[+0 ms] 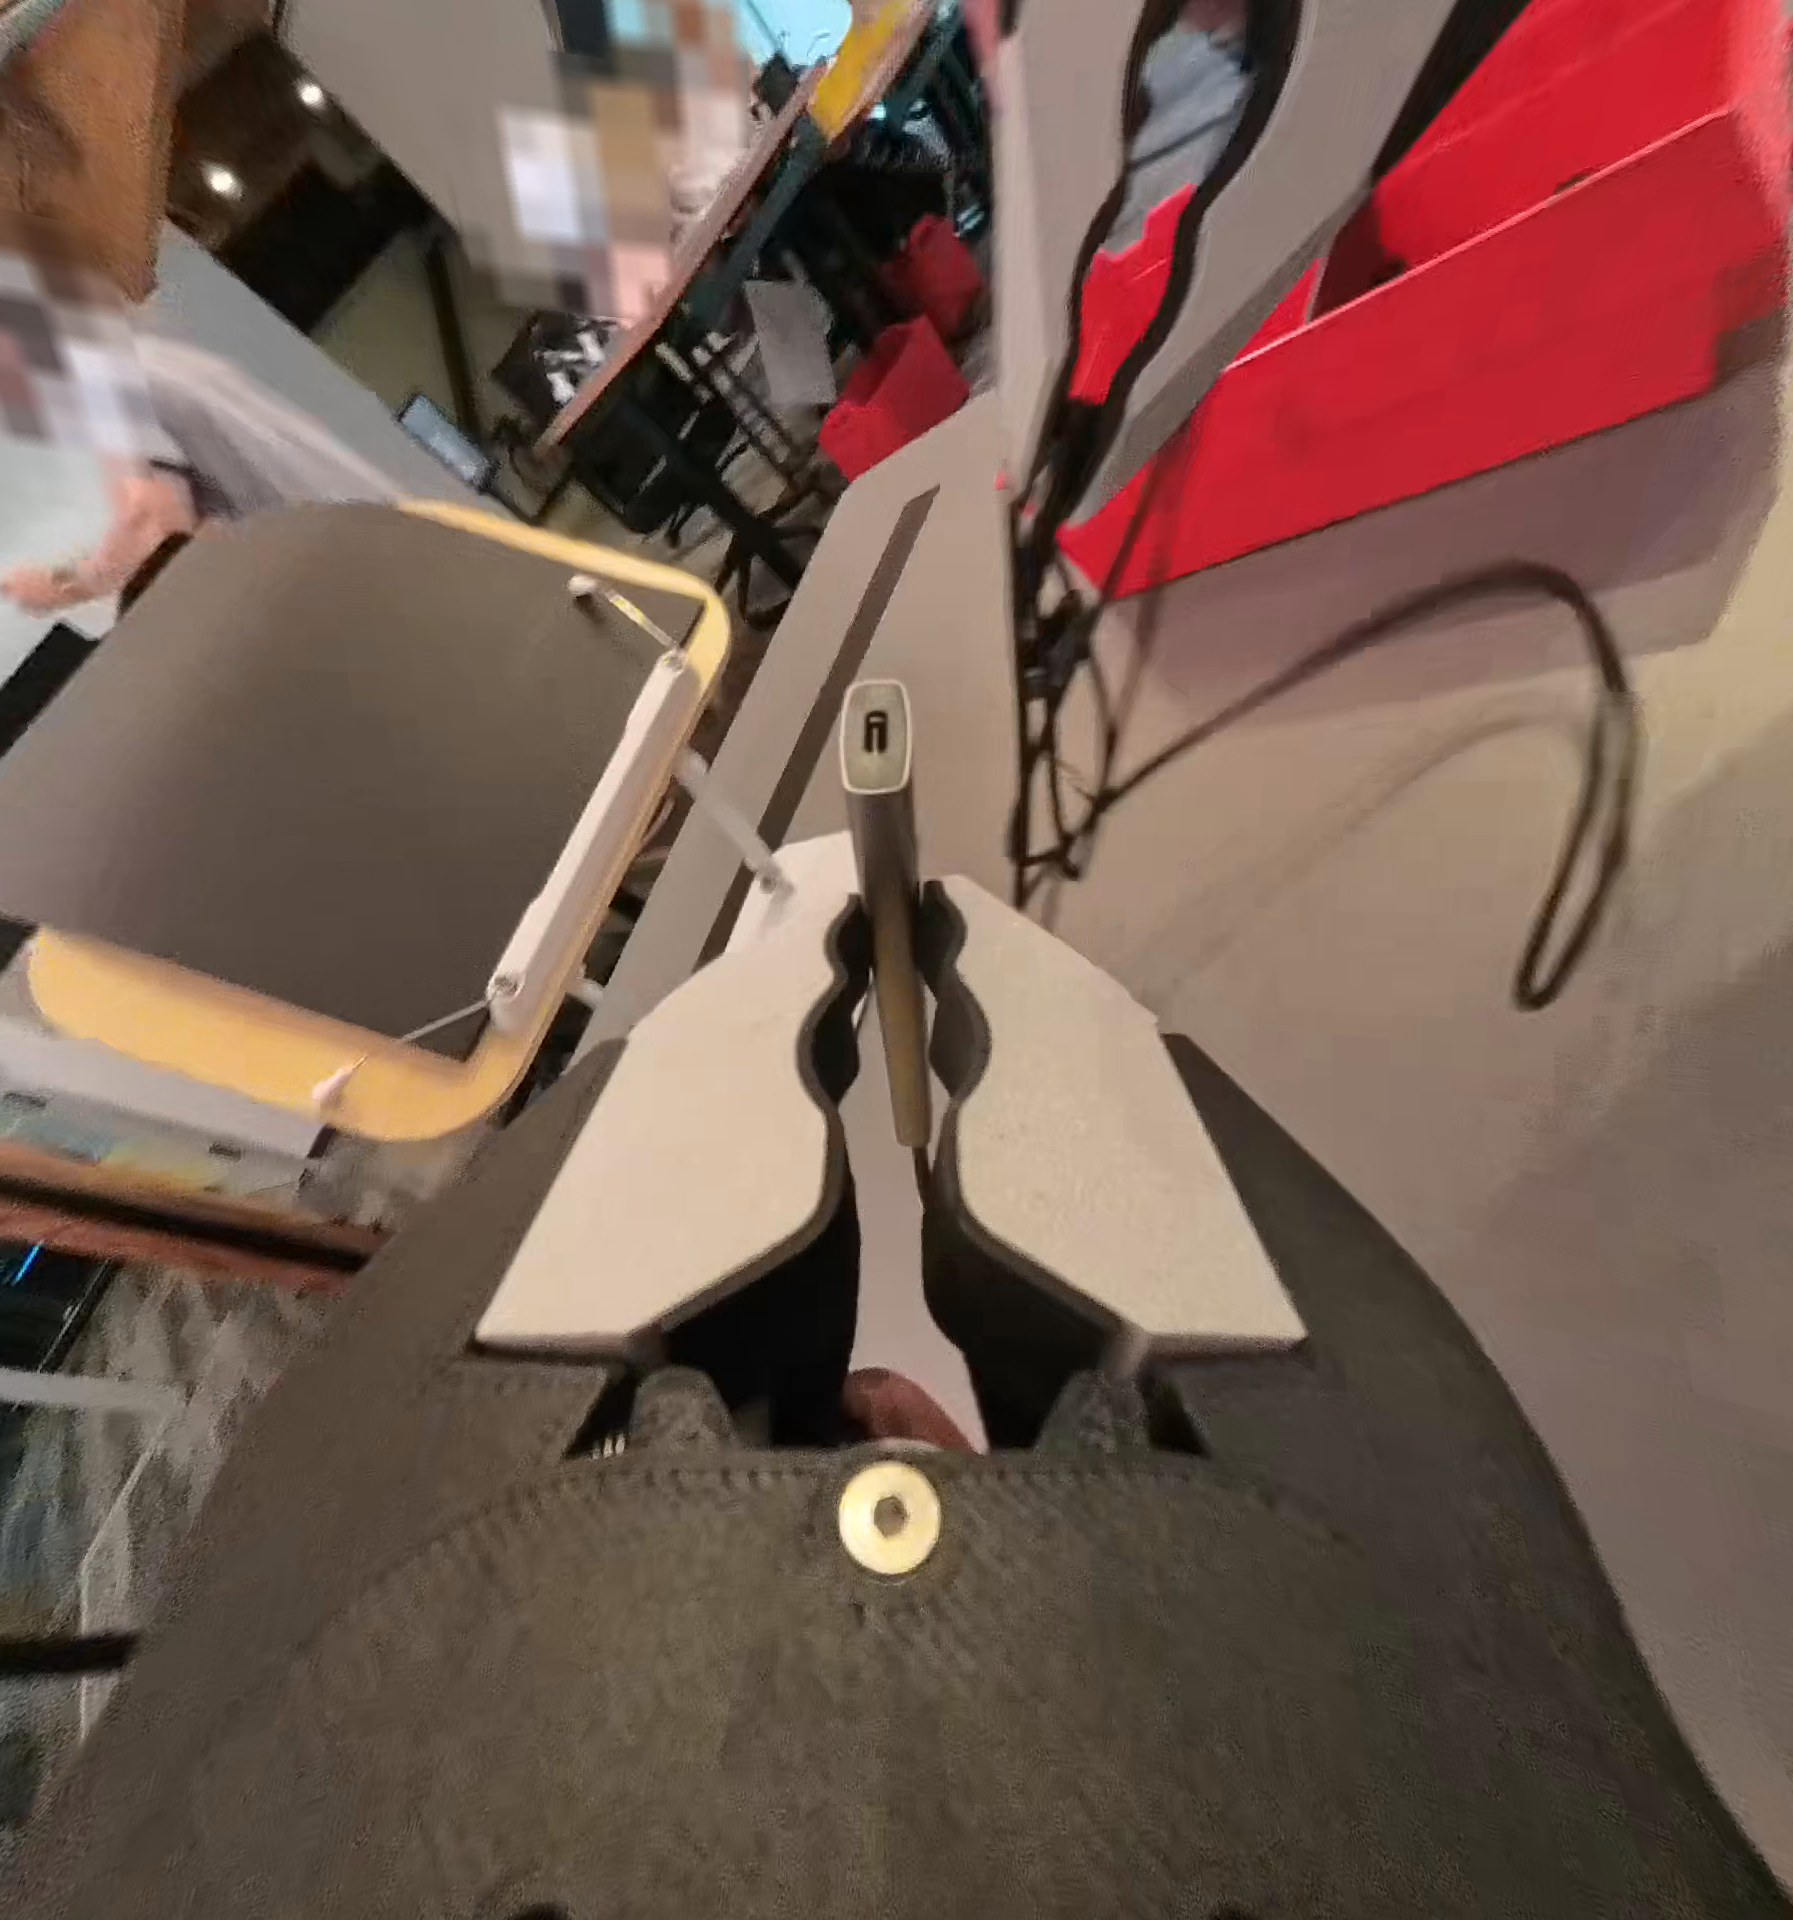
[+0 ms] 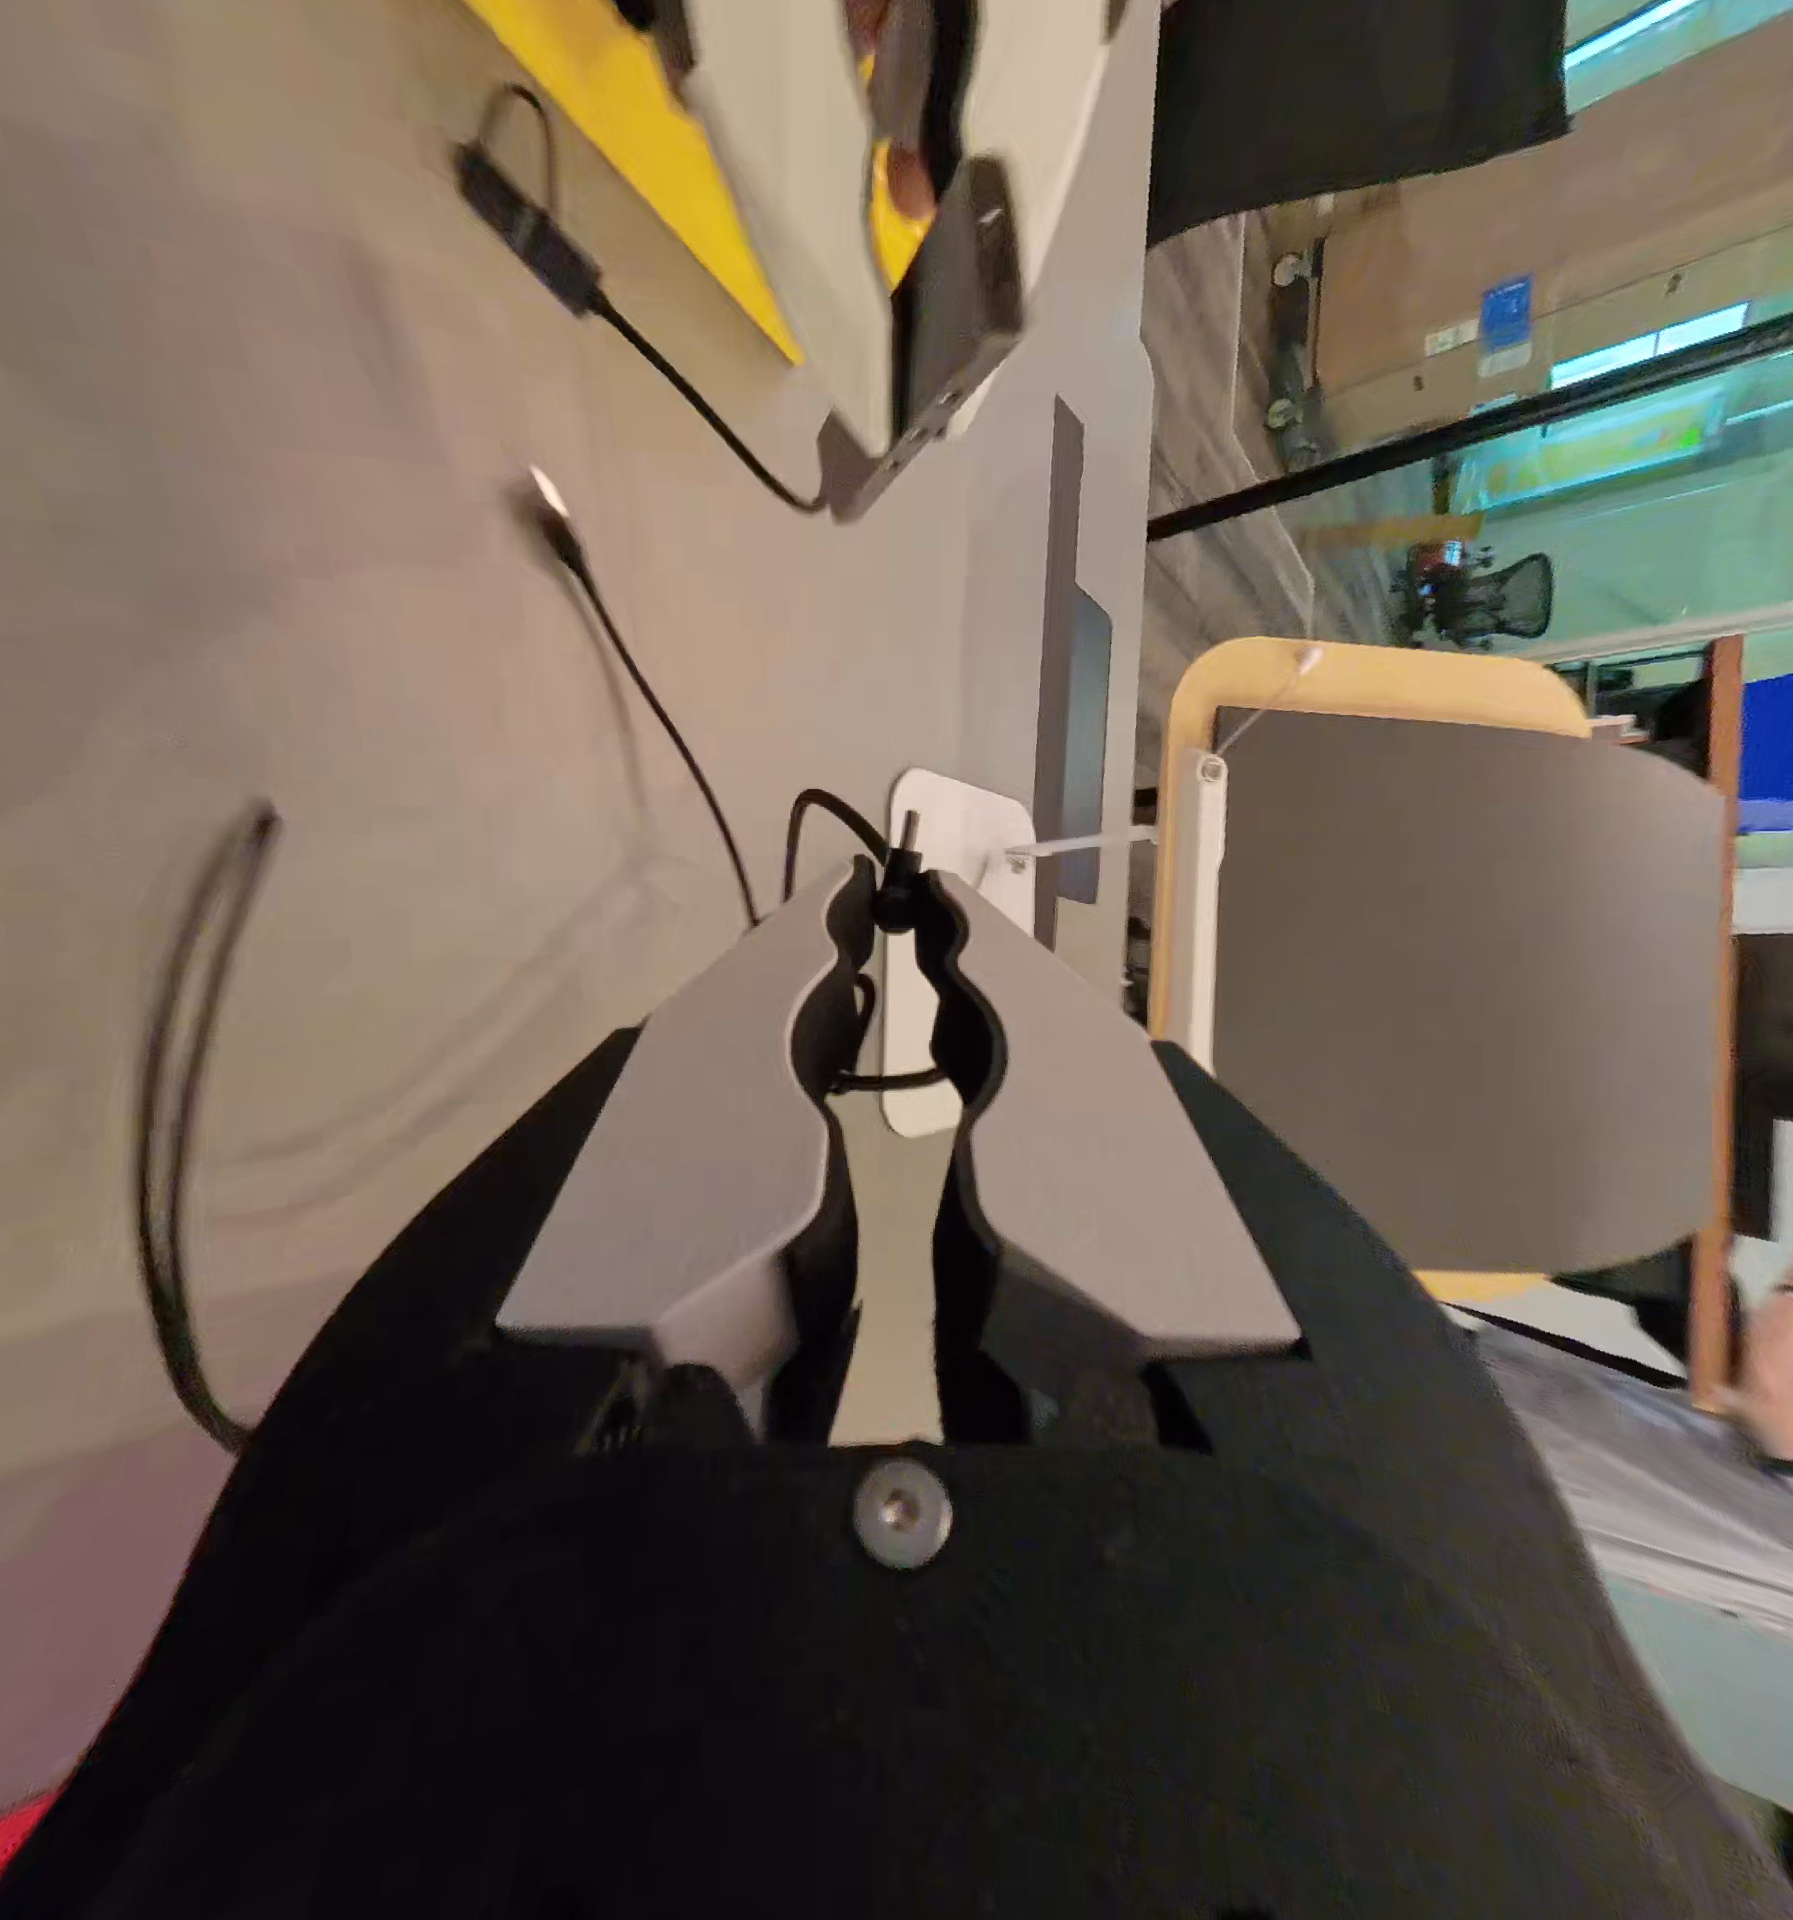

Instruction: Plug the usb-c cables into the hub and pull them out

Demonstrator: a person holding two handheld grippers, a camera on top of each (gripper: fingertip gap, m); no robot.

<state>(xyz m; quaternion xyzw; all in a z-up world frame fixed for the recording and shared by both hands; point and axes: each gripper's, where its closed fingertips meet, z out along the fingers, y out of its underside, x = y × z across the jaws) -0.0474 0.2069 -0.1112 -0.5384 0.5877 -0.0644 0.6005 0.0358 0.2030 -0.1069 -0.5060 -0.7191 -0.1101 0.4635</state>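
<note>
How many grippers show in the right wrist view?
2. The right gripper fills the lower middle, shut on a cable plug. The left gripper reaches in at the top, clamping the hub. Its upper part is cut off.

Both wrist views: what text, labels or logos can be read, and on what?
Hub: a small emblem on its end, no words.
Cardboard box: blue and white labels, too small and blurred to read.
Nothing else carries legible text.
</note>
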